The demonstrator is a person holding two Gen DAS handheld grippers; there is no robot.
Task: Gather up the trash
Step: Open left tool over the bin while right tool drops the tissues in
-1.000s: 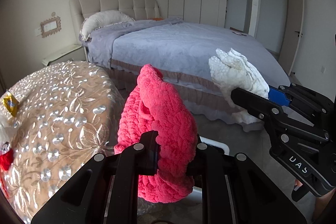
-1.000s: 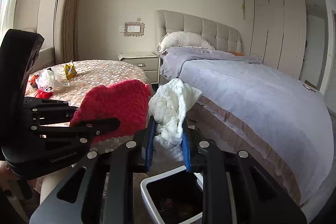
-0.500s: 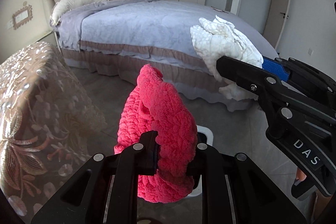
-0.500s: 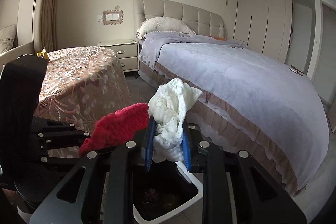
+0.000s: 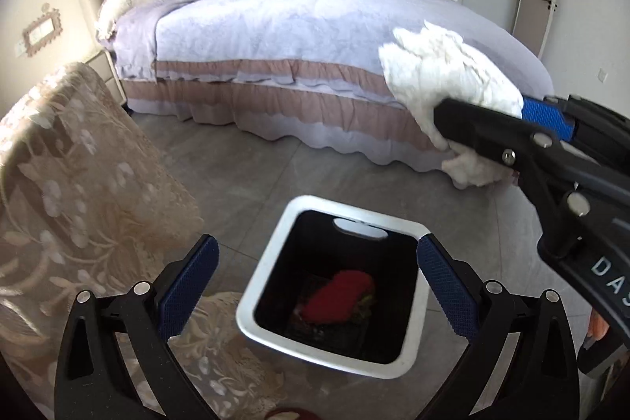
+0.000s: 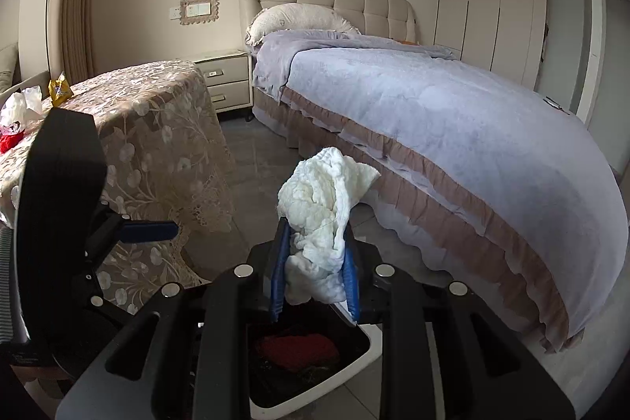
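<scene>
— So why are the left gripper [image 5: 315, 286]'s blue-padded fingers [image 5: 189, 286] spread wide with nothing between them?

— Because the red knitted cloth [image 5: 340, 296] lies at the bottom of the white-rimmed black trash bin [image 5: 252, 286], directly below the gap between those fingers. Judging by that, the left side's drop is done, and the fingers hang apart above the bin's opening.

— And the right gripper [image 6: 315, 276]?

— Its fingers are closed on the crumpled white fluffy cloth [image 6: 323, 207], which sticks up past the fingertips. The bin's rim [image 6: 364, 349] sits just below and behind those fingers, so I'd say the cloth is held there for letting go into the same opening.

— Anything left elsewhere?

— Yes. Far left of the right fingers, on the lace-covered round counter [image 6: 157, 128], sit a yellow wrapper [image 6: 59, 89], a white crumpled bag [image 6: 19, 107] and a small red scrap [image 6: 10, 140]. Those probably go next.
</scene>
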